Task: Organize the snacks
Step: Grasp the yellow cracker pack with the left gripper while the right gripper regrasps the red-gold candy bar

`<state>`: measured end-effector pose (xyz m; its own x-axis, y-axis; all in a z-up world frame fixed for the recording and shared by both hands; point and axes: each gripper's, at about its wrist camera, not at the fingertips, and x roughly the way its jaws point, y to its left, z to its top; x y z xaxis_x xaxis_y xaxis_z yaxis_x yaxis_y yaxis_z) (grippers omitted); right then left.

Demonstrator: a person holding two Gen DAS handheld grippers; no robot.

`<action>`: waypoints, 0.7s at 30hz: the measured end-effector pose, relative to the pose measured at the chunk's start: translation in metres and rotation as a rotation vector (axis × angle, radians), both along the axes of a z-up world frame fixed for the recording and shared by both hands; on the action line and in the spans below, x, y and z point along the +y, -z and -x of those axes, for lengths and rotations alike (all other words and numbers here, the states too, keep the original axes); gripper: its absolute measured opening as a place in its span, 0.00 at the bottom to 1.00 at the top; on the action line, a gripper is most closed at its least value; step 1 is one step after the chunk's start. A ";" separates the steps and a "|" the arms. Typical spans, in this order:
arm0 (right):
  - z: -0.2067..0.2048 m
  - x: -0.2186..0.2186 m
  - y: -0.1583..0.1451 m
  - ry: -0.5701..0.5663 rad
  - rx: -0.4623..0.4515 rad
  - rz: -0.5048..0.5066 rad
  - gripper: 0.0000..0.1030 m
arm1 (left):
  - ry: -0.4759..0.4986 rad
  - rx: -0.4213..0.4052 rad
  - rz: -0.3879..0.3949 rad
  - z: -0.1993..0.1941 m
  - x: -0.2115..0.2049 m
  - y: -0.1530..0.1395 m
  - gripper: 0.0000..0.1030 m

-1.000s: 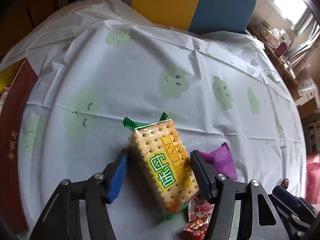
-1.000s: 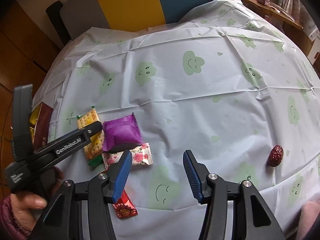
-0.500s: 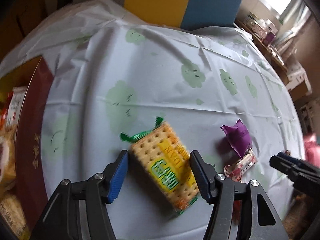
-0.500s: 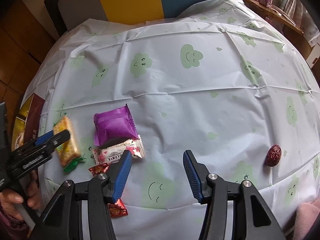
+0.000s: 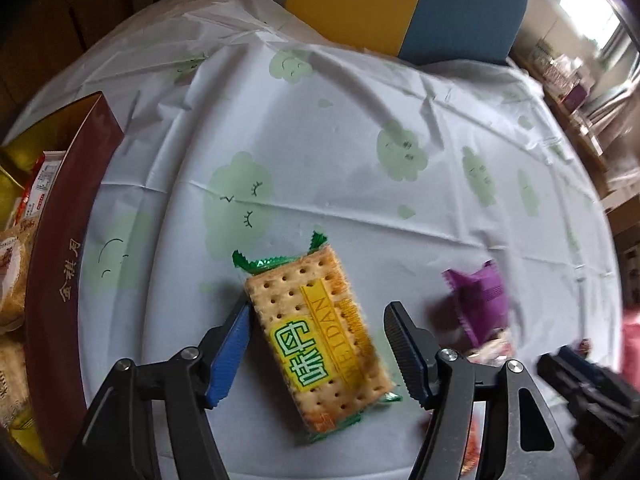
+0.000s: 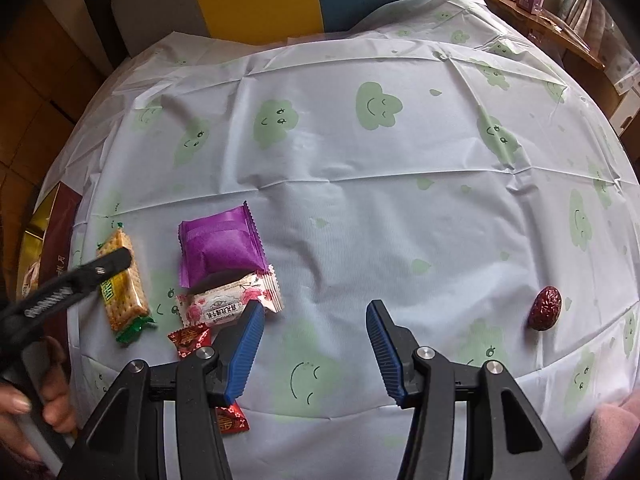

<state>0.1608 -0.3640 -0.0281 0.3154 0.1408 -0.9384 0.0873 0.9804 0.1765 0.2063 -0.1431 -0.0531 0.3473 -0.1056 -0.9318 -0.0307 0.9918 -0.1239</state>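
Left gripper [image 5: 318, 354] straddles the cracker pack [image 5: 318, 336]; jaws opening. Left pad touches the pack's edge, right pad stands clear of it, so no real clamp visible. Can't tell whether the pack rests on the tabletop [image 5: 320, 140] or is slightly off it. In the right wrist view the left gripper's finger crosses the pack's upper half and hides part of its label.

Right gripper [image 6: 312, 346]: jaws apart, nothing between them, over bare cloth.

Hard to read: right edge of the left wrist view is motion-blurred; purple pouch [image 6: 222, 250] and the dark right gripper there are smeared. Box [image 5: 60, 260] at far left is cut by the frame; packets inside only partly seen.

Around: the purple pouch overlaps a pink-and-white floral packet [image 6: 230, 306]; a red candy [image 6: 190, 338] lies just near of it, a second red candy [image 6: 230, 420] is half hidden behind the right gripper's left finger. Red date [image 6: 545, 307] sits well apart on the right. A hand [image 6: 36, 396] at lower left holds the left gripper's handle.

Writing: the pack shows green Chinese characters, the first is 味, and gold lettering ending "DAN". The box side carries gold Chinese characters.
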 end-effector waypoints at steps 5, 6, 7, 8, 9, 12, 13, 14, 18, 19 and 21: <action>0.000 0.001 -0.001 -0.009 -0.001 -0.002 0.53 | 0.145 -0.105 -0.058 0.020 -0.002 -0.001 0.53; -0.001 0.002 0.000 -0.014 -0.001 -0.001 0.53 | 0.168 -0.118 -0.062 0.026 0.001 -0.001 0.53; -0.001 0.003 0.000 -0.020 0.001 0.002 0.53 | 0.202 -0.131 -0.065 0.032 0.004 -0.002 0.52; -0.002 0.004 0.000 -0.026 0.001 0.003 0.53 | 0.248 -0.145 -0.067 0.039 0.007 -0.002 0.52; -0.002 0.006 0.000 -0.032 0.001 0.001 0.52 | 0.286 -0.161 -0.080 0.048 0.011 -0.002 0.52; -0.001 0.011 0.000 -0.058 -0.001 0.003 0.52 | 0.370 -0.200 -0.113 0.073 0.020 -0.002 0.52; 0.000 0.012 0.000 -0.066 0.000 0.002 0.52 | 0.383 -0.212 -0.118 0.082 0.025 -0.002 0.52; 0.000 0.015 0.000 -0.078 0.001 -0.001 0.52 | 0.386 -0.218 -0.116 0.086 0.029 -0.001 0.52; 0.002 0.025 -0.002 -0.130 -0.006 -0.036 0.52 | 0.361 -0.220 -0.093 0.106 0.040 0.006 0.54; 0.003 0.030 -0.002 -0.152 -0.009 -0.056 0.49 | 0.363 -0.232 -0.100 0.111 0.041 0.006 0.54; 0.005 0.039 -0.004 -0.197 -0.012 -0.080 0.46 | 0.356 -0.246 -0.101 0.116 0.043 0.008 0.54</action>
